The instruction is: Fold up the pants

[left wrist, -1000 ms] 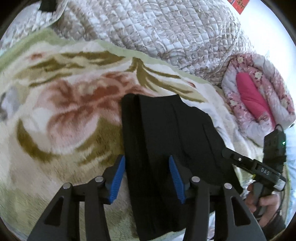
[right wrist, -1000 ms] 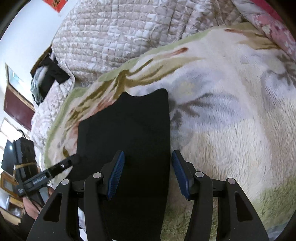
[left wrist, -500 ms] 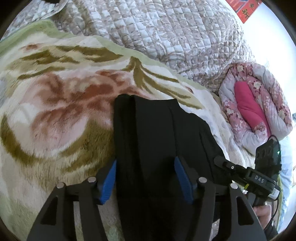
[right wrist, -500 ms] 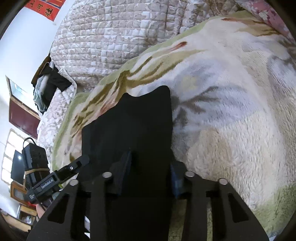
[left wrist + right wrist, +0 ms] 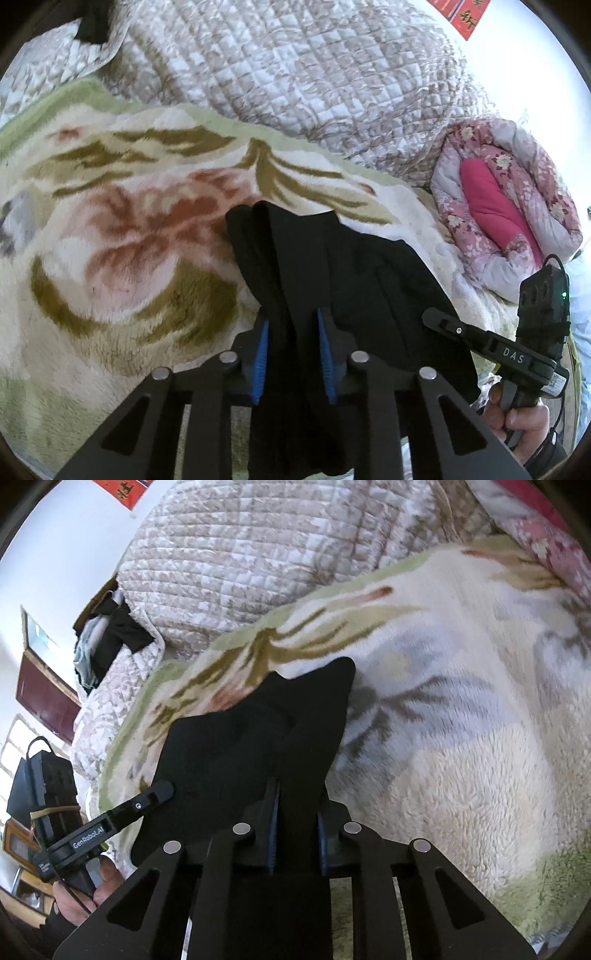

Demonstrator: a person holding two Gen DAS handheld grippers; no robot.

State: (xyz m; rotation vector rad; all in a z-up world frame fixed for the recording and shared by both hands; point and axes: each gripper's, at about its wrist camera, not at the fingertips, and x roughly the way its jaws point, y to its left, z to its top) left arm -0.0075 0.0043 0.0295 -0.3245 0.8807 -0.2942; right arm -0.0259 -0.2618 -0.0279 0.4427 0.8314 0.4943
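The black pants lie partly folded on the floral fleece blanket. In the left wrist view my left gripper is shut on the near left edge of the pants, with bunched cloth between its blue pads. In the right wrist view my right gripper is shut on the near right edge of the pants, and the cloth rises in folds toward it. Each gripper shows in the other's view: the right one and the left one.
A quilted beige bedspread is heaped behind the blanket. A rolled pink floral quilt lies at the right. Dark clothes and a brown door are at the far left of the right wrist view.
Both grippers were open over the pants' near edge a second ago. The right one closed first, then the left. The near edge is now bunched and raised.
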